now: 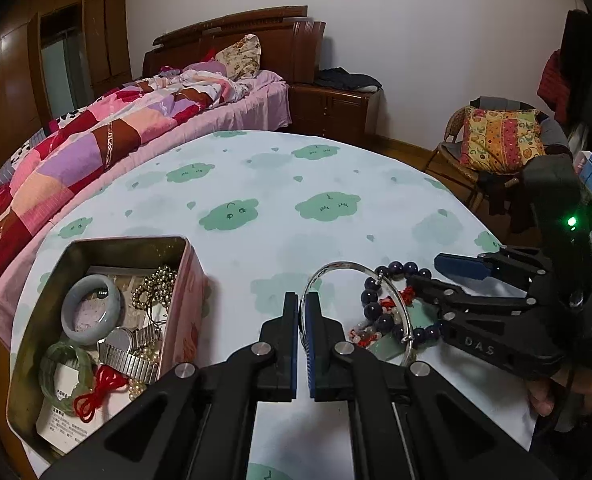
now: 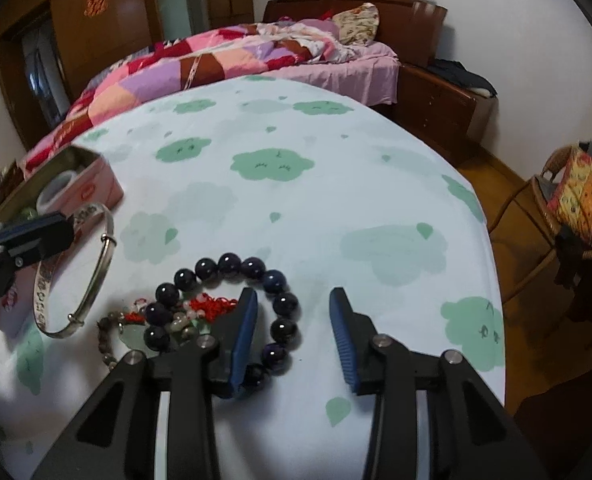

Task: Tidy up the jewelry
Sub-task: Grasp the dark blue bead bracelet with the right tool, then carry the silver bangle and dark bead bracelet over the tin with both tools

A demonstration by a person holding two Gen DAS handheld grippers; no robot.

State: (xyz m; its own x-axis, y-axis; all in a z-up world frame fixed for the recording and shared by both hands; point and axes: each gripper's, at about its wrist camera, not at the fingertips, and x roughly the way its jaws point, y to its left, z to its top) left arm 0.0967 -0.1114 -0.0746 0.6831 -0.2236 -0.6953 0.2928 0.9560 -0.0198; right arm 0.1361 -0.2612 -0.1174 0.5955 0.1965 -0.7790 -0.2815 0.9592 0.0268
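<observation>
On the cloud-print cloth: tin (image 1: 183,280) already stocked with bangles and watch. Left gripper (image 1: 303,308) pinched onto silver bangle (image 1: 392,300). Right gripper (image 2: 291,312) spread wide over bead bracelet (image 2: 283,304), red-cord strand (image 2: 211,306) still loose.

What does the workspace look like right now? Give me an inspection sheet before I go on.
Surface: tablecloth, pale with green clouds, lying flat.
Job's things: tin box open, holding a grey bangle, green bangle, watch and gold beads. Silver bangle, dark bead bracelet and red cord bracelet are outside the box.
Clutter: nothing seen.
Grippers: left gripper shut on the silver bangle; right gripper open, one finger inside the dark bead bracelet.
Cables: nothing seen.
Surroundings: bed, wicker chair.
</observation>
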